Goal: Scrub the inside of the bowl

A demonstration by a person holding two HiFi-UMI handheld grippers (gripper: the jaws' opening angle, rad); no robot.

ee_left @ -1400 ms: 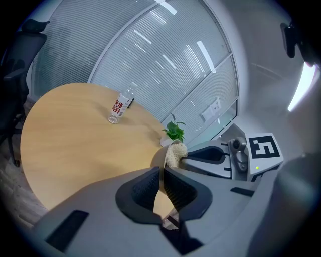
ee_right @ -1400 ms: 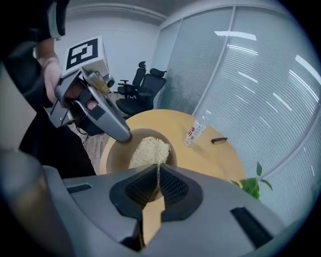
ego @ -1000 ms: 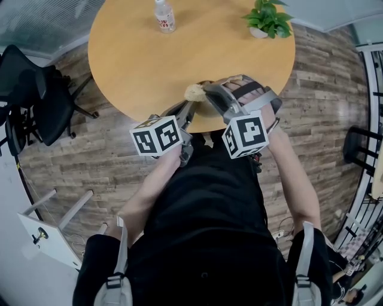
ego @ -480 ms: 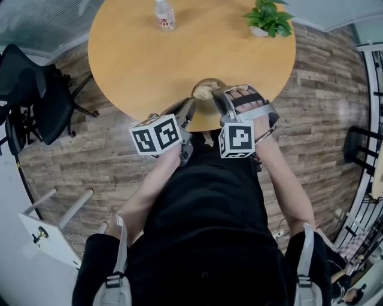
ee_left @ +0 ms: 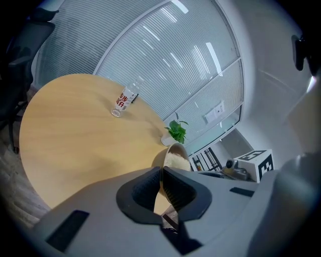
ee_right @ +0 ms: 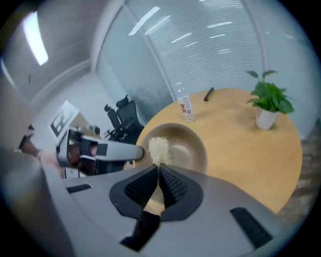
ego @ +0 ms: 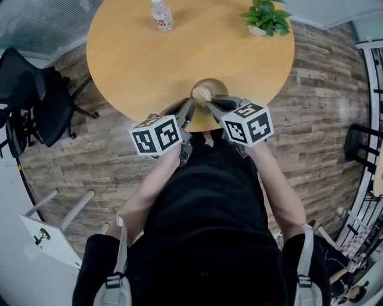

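I stood at the near edge of the round wooden table (ego: 149, 60), with both grippers reaching forward and down onto it. The bowl (ee_right: 189, 145) sat right at that near edge, in front of me, tan inside and out.

My left gripper (ego: 188, 109) was clenched on the bowl's rim at its left side. In the left gripper view the thin wall of the bowl ran up between the two ribbed pads, and both pads pressed against it. Those jaws had just been opening a little, yet the rim stood between them, gripped.

My right gripper (ego: 210, 104) came in from the right and pointed steeply down into the bowl. Its jaws were squeezed together at the tips on a pale, fibrous scrubber (ee_right: 159, 147), which stuck out beyond them. The scrubber lay against the inside of the bowl, on the side nearer the left gripper. In the right gripper view the left gripper's tip showed just beside the scrubber, at the rim.

On the far side of the table stood a clear plastic bottle (ego: 162, 15) with a red label, upright, and well to its right a small potted plant (ego: 265, 18) in a white pot. A black office chair (ego: 36, 89) stood on the wooden floor to the table's left.
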